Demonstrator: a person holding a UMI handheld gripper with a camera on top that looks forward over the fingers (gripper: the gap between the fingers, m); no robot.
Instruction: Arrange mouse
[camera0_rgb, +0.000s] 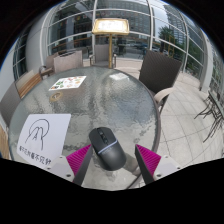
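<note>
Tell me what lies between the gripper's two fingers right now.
In the gripper view, the mouse lies on the glass table between the open gripper's fingers, with a gap at each side. Its cable trails back past the right finger.

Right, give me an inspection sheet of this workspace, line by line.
Surface: round glass table, outdoors on a paved terrace.
Job's things: dark mouse lying on the glass, just ahead of the claw and between its fingers, with a gap at each side.
Clutter: white mat with a logo beside the mouse; a printed sheet farther back on the table.
Grippers: claw open, pink pads flanking the mouse, not pressing on it.
Cables: a thin dark line runs from the mouse toward the claw; cannot tell whether it is a cable.
Surroundings: chair beyond the table, stand with a board, glass-fronted building behind.
</note>
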